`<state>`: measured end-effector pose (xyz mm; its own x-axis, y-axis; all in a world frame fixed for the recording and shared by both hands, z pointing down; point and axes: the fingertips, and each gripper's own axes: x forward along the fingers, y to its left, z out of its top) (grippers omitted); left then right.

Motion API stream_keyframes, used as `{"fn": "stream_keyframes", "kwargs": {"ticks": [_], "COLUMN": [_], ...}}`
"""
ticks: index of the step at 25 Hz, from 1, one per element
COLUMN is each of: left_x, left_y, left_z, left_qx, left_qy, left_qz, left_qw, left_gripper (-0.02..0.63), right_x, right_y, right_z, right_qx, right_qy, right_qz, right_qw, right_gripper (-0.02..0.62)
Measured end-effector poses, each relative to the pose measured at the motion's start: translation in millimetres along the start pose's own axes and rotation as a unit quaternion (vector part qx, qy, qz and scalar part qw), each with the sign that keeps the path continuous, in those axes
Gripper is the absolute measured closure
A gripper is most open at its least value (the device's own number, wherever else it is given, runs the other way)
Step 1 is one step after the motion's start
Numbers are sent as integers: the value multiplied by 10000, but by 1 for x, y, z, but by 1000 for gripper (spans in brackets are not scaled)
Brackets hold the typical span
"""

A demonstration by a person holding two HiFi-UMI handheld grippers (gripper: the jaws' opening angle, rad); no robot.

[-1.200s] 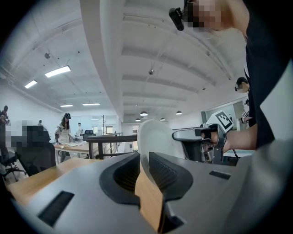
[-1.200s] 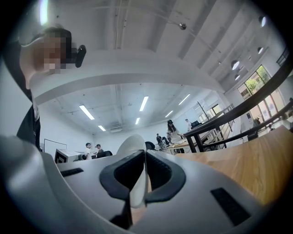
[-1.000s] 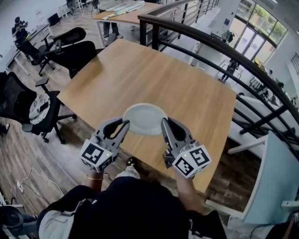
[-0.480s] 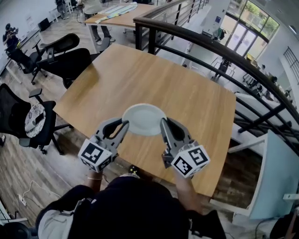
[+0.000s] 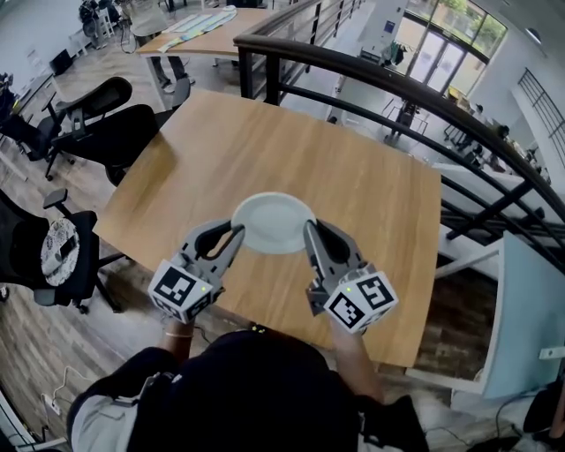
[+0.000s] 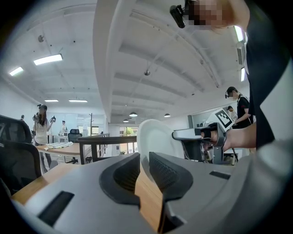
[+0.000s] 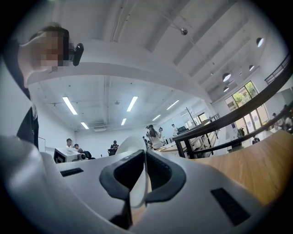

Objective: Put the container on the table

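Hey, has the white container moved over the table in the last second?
Yes, slightly. The container, held by the left gripper and right gripper, now hangs farther in from the near edge of the table than before.

container (image 5: 273, 222): 1 | grippers: 2 (left gripper (image 5: 236, 233), right gripper (image 5: 309, 230)) | tables: 2 (near table (image 5: 291, 150), far table (image 5: 244, 21))

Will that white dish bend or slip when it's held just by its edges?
Probably stiff: the container shows no sag, though the left gripper and right gripper pinch only its rim. It looks thin, so it is likely light. Its smooth surface might slip if either grip loosens.
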<state>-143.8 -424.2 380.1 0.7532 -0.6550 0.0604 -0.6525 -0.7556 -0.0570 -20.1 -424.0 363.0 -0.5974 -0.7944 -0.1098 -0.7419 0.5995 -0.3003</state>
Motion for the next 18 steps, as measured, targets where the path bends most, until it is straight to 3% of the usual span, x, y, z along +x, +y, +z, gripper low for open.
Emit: {"fn": "stream_keyframes", "kwargs": {"ticks": [18], "left_x": [15], "left_y": [48], "left_z": [-21], "left_qx": [-151], "left_qy": [65], "left_qz": [-433], "left_qw": [9989], "left_gripper": [555], "right_x": [40], "right_y": [-9], "right_z": [-17], "right_qx": [-93], "right_qy": [75], "right_qz": [-557], "right_qw": [9984], "right_gripper": [571]}}
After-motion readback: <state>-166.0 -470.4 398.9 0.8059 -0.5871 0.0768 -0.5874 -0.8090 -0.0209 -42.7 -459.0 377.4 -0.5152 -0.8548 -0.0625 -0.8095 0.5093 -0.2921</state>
